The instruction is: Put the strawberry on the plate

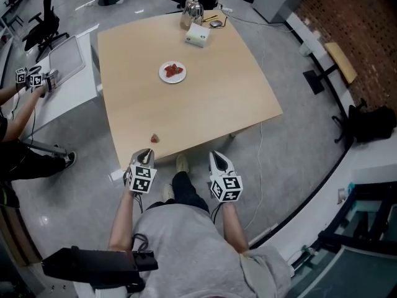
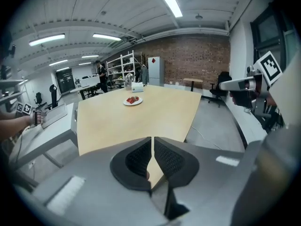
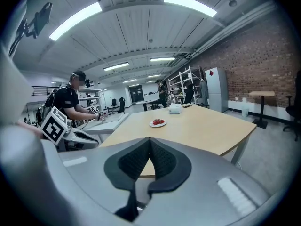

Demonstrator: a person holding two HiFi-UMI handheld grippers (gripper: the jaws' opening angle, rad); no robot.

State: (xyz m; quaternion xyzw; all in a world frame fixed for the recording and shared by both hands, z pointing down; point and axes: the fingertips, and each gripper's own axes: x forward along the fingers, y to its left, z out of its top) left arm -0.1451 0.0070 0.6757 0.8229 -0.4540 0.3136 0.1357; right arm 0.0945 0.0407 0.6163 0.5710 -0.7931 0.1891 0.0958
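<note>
Both grippers at the near table edge, strawberry loose on the table

Head view: the left gripper (image 1: 144,154) and right gripper (image 1: 216,156) hover at the near edge of the table (image 1: 211,104). The strawberry (image 1: 154,138) lies just ahead of the left gripper, well apart from the plate (image 1: 163,74), which carries red berries. Left gripper view: the jaws stand a narrow slit apart with nothing between them, and the plate is far across the tabletop. Only the head view shows the loose strawberry. Right gripper view: the jaws meet tip to tip, empty, and a person (image 3: 70,102) sits at a side desk (image 3: 113,121).

2 hand-held grippers (image 1: 146,153) (image 1: 217,157), 1 plate (image 1: 163,74), 1 loose strawberry (image 1: 154,138)
</note>
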